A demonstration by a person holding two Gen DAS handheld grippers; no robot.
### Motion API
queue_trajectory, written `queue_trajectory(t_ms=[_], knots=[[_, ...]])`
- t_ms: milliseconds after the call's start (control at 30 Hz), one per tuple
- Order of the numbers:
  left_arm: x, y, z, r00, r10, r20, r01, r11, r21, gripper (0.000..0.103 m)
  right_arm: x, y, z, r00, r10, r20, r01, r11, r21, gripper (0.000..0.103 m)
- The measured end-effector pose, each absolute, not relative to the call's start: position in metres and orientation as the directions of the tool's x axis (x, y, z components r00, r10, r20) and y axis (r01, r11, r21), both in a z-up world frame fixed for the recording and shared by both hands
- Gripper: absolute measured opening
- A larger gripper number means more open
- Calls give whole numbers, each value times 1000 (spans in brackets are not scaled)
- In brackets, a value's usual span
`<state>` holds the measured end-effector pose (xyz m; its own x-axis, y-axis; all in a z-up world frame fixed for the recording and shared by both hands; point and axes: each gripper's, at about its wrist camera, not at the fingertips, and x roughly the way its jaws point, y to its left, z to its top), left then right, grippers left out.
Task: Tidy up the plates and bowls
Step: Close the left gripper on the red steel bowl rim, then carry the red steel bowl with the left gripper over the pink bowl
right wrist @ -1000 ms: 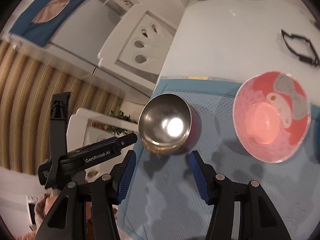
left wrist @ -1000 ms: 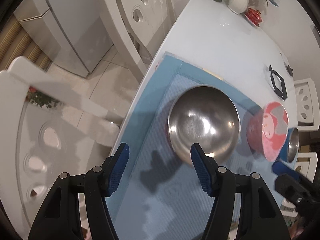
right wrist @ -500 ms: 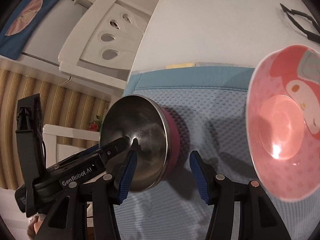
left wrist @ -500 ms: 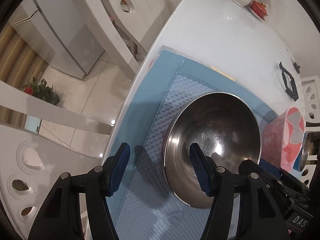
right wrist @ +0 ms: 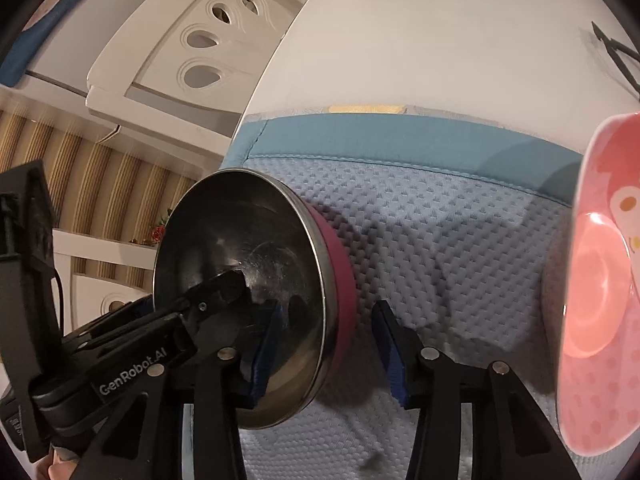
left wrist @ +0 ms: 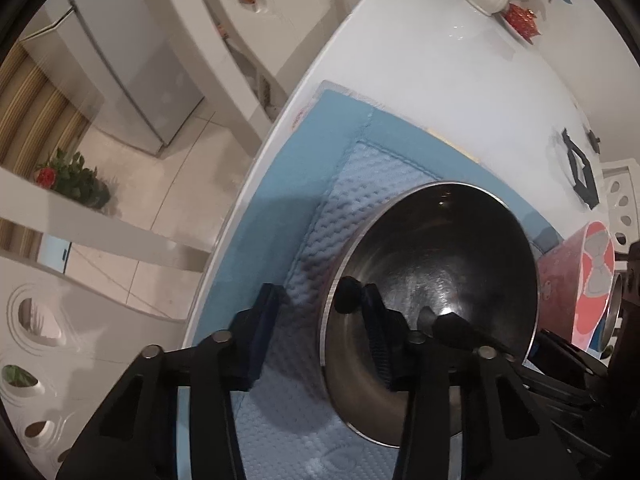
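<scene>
Because both grippers straddle opposite sides of its rim, the steel bowl [left wrist: 436, 280] looks set up for a two-handed lift. It sits on the blue mat [left wrist: 352, 184] near the table [left wrist: 440, 64] edge, its magenta outer wall visible from the right wrist view. The left gripper [left wrist: 316, 312] has one finger inside the bowl and one outside on the mat; the fingers stand apart around the rim, not yet pinching it as far as I can tell. The right gripper [right wrist: 328, 344] does the same from the other side, its fingers likewise apart with the wall between them. To the right sits the pink bowl [right wrist: 600, 288], well apart from the steel one. My guess is that both grippers straddle the rim to keep the wide, slippery bowl level once they close on it, probably for nesting with the pink bowl.
</scene>
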<state>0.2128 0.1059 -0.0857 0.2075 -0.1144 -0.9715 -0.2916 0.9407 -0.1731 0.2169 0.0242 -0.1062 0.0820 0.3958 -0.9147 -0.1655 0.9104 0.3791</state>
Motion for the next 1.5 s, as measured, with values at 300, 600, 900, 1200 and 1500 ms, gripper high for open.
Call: queue_trajectory(t_ms=[300,600,900,1200,1500], knots=[[217,94,-83,229,-110,-967,-270,947,-172,21,217,23,-105,87,384,-919,-159,916,367,23],[216,91,-80,222,-114,-968,-273,946,-174,21,216,20,-98,106,372,-922,-155,922,354,21],[214,85,-67,238,-113,-965,-268,947,-177,21,211,12,-82,125,378,-918,-149,921,359,21],[212,79,-50,252,-114,-961,-265,947,-181,21,203,1,-62,151,384,-911,-147,920,363,21],[209,65,-29,277,-107,-955,-248,952,-179,21,194,-15,-37,182,390,-903,-147,918,367,21]])
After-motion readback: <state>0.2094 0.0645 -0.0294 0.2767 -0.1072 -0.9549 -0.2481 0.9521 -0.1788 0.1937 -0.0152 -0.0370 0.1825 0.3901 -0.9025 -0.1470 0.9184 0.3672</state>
